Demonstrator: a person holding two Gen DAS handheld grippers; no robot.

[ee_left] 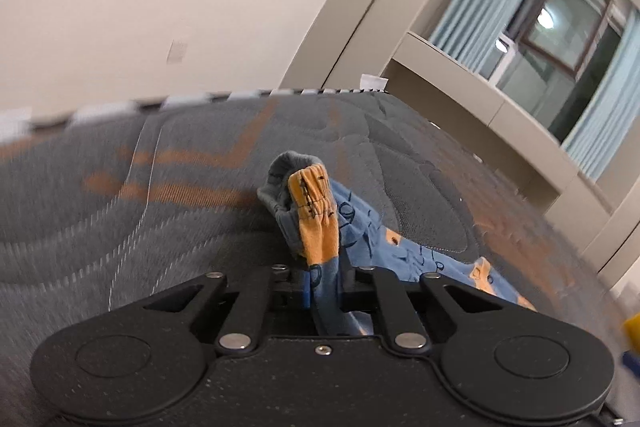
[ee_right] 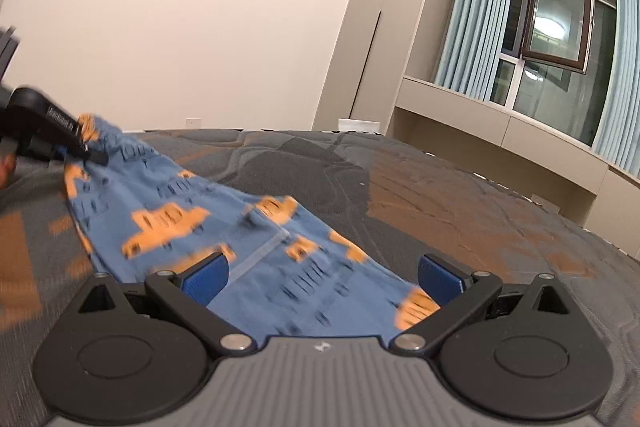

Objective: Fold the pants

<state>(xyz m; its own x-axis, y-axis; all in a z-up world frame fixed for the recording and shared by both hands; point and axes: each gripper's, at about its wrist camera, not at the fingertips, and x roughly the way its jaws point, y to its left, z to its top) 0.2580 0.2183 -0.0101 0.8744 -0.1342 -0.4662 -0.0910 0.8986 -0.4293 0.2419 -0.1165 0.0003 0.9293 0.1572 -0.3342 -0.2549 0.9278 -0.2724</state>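
Grey-and-orange quilted mattress point(ee_right: 420, 187), bare cream wall point(ee_right: 200, 7), pale blue curtains point(ee_right: 480, 7), open window point(ee_right: 560, 19).

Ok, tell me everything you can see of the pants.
The pants are small, of soft blue knit printed with orange vehicles and dark lettering. One bunched end, with an orange gathered band and grey inner side, is clamped in the left gripper. From there the cloth stretches across the grey and orange mattress toward the right gripper, whose blue pads stand wide apart over the other end, not gripping it.
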